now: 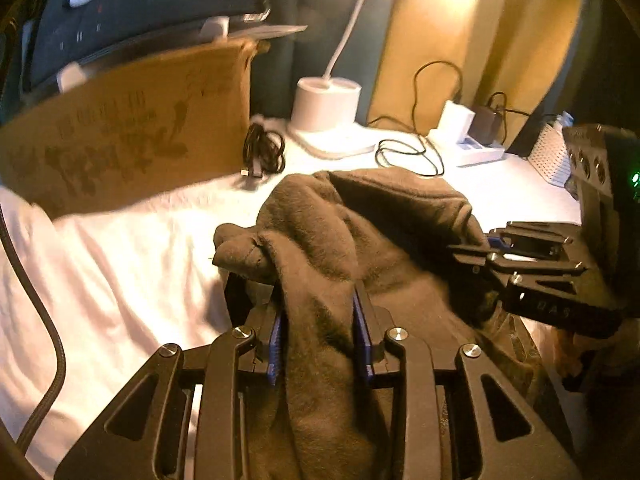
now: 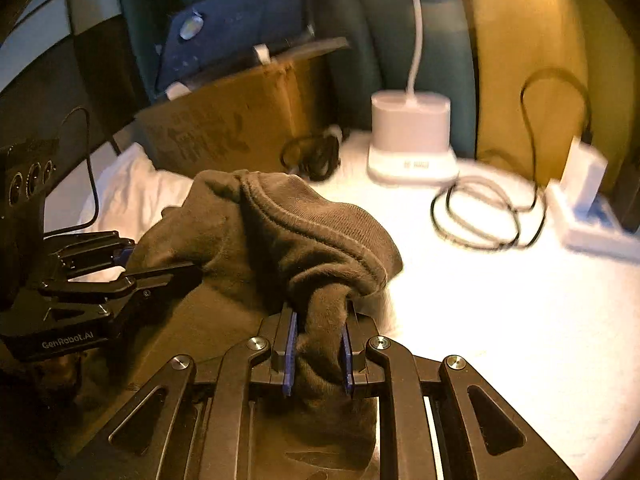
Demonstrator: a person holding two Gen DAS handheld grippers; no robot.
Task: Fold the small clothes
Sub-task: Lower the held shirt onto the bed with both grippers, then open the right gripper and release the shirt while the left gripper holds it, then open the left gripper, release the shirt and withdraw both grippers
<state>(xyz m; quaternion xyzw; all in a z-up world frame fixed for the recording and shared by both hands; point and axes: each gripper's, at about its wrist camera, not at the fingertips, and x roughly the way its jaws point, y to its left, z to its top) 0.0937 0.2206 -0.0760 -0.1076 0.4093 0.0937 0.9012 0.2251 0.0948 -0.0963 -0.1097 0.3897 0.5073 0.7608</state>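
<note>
A dark grey-brown fleece garment [image 1: 360,216] [image 2: 280,232] with a ribbed hem lies bunched on a white cloth-covered surface [image 1: 120,248] [image 2: 500,320]. My left gripper [image 1: 316,292] is shut on a thick fold of it, and the fabric fills the gap between its blue pads. My right gripper [image 2: 320,312] is shut on another bunched corner near the hem. Each gripper shows in the other's view: the right gripper [image 1: 476,250] bites the cloth's right side, and the left gripper [image 2: 160,258] bites its left side. The garment drapes toward me between them.
A printed cardboard box [image 1: 132,132] [image 2: 232,124] stands at the back left. A white lamp base [image 1: 326,100] [image 2: 412,128], a coiled black cable [image 1: 264,148], loose black cords [image 1: 412,152] [image 2: 480,212] and a white charger block [image 1: 468,136] [image 2: 584,200] line the back.
</note>
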